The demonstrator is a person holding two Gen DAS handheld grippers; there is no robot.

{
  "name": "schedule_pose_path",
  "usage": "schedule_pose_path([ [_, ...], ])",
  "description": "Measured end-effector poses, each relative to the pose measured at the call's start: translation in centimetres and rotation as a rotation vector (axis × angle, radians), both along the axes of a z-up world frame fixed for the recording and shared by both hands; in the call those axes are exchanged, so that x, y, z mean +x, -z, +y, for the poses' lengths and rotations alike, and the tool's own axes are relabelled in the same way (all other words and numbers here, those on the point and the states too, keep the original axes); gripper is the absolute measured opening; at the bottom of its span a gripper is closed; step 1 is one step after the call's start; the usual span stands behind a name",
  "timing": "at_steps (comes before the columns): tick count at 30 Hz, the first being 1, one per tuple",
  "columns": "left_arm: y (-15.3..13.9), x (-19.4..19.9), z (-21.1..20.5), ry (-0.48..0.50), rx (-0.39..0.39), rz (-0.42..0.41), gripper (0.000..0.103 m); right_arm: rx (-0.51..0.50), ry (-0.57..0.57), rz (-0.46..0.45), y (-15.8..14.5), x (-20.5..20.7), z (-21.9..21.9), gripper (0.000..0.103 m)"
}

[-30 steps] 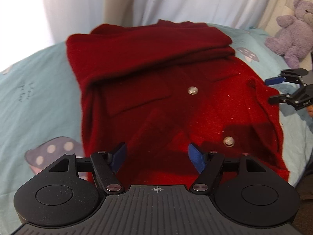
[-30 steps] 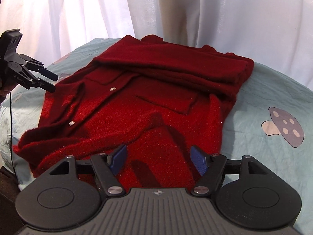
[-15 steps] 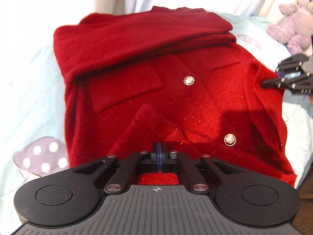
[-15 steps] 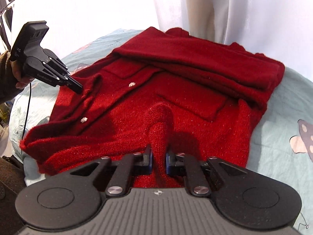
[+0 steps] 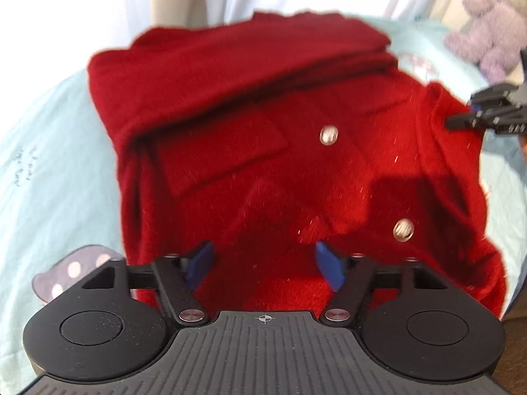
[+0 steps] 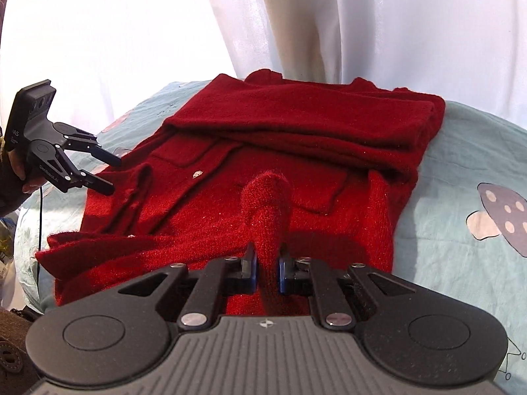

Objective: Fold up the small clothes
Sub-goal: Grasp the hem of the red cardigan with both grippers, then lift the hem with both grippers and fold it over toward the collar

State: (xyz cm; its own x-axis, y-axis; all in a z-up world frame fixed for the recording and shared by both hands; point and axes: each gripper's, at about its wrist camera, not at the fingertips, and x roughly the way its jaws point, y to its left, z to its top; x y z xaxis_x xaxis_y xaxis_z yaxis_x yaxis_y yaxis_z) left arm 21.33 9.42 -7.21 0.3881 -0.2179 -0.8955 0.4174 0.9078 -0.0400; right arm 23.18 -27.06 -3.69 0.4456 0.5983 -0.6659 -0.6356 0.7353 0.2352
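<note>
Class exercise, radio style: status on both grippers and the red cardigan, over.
Right gripper shut on red cardigan hem. Left gripper just reopened, holding nothing. Nothing in the way.

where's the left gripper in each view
Left wrist: the left gripper fills the bottom middle, jaws apart over the near hem of the red cardigan; they have just been opening, nothing between them.
Right wrist: far left, mid-height, at the cardigan's left edge, jaws apart.
Shared landmark: the silver button, left of centre in the right view.
</note>
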Motion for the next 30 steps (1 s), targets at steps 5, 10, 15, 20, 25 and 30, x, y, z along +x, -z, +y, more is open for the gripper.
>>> schedule_pose_path([
  [5,-0.4,0.0,0.1,0.015,-0.064,0.006,0.019,-0.017,-0.038,0.046,0.6,0.7,0.5,0.019],
  [10,-0.6,-1.2,-0.7,-0.016,-0.059,-0.029,0.018,-0.036,-0.071,0.071,1.5,1.3,1.8,0.016],
  [15,-2.9,-1.9,-0.7,-0.077,-0.076,-0.113,0.017,0.000,-0.025,-0.034,0.1,1.0,1.7,0.009],
  [20,-4.6,-1.0,0.0,-0.154,-0.041,-0.157,0.017,0.004,0.056,-0.085,-1.2,1.6,0.5,0.009],
  [25,-7.5,0.8,1.6,-0.228,-0.055,-0.256,0.017,0.027,0.139,-0.164,-3.0,2.4,-0.3,0.009],
  [30,-10.4,2.8,4.3,-0.372,-0.034,-0.393,0.017,0.080,0.310,-0.260,-5.1,4.2,-1.7,0.009],
])
